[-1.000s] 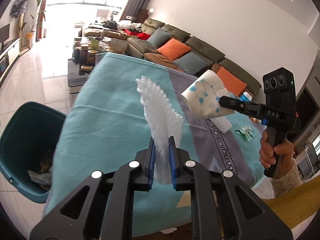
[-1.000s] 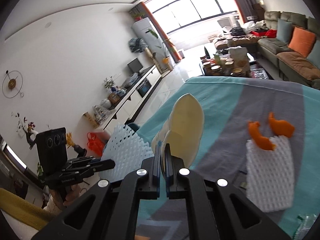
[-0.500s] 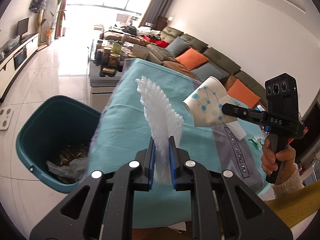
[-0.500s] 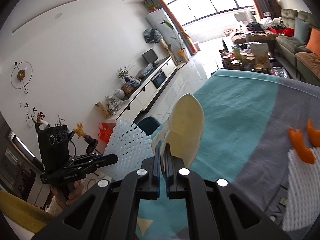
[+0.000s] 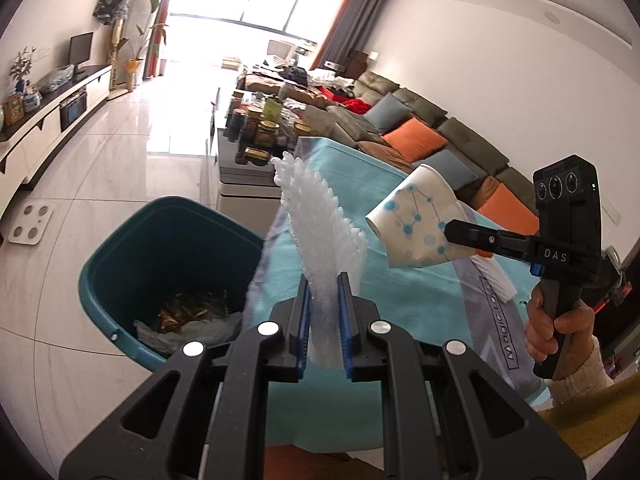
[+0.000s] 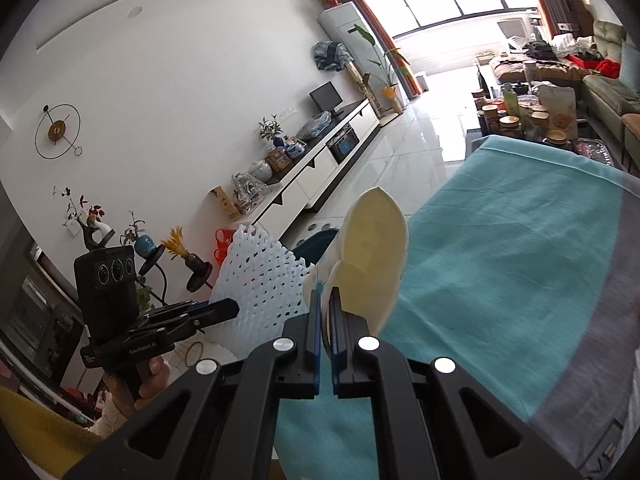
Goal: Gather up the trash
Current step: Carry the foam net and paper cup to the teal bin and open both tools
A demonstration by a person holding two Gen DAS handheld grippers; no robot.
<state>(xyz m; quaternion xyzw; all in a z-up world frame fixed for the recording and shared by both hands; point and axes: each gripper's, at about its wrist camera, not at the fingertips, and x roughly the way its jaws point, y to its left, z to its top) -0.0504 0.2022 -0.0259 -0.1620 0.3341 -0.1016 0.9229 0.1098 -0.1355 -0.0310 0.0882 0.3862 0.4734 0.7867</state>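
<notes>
My left gripper (image 5: pixel 324 280) is shut on a white foam fruit net (image 5: pixel 320 224) that stands up between its blue pads, over the table's left edge. Below and left of it sits the teal trash bin (image 5: pixel 120 252) on the floor, with wrappers and scraps inside. My right gripper (image 6: pixel 325 294) is shut on a crushed paper cup (image 6: pixel 372 256). In the left wrist view that cup (image 5: pixel 416 228) shows white with blue dots, held above the teal tablecloth (image 5: pixel 400 292) by the right gripper (image 5: pixel 450 230). In the right wrist view the left gripper (image 6: pixel 234 310) and the net (image 6: pixel 264 280) appear at left.
A white foam piece (image 5: pixel 496 276) lies on the tablecloth's grey stripe. A low table with several jars (image 5: pixel 256 132) stands beyond the table's far end, with a long sofa (image 5: pixel 420 136) at right. A white scale (image 5: pixel 30 224) lies on the tiled floor. A TV cabinet (image 6: pixel 312 168) lines the wall.
Both grippers have swung left with their loads toward the table's left edge. The bin has come nearer and more fully into the left wrist view; the orange peels and second net left the right wrist view.
</notes>
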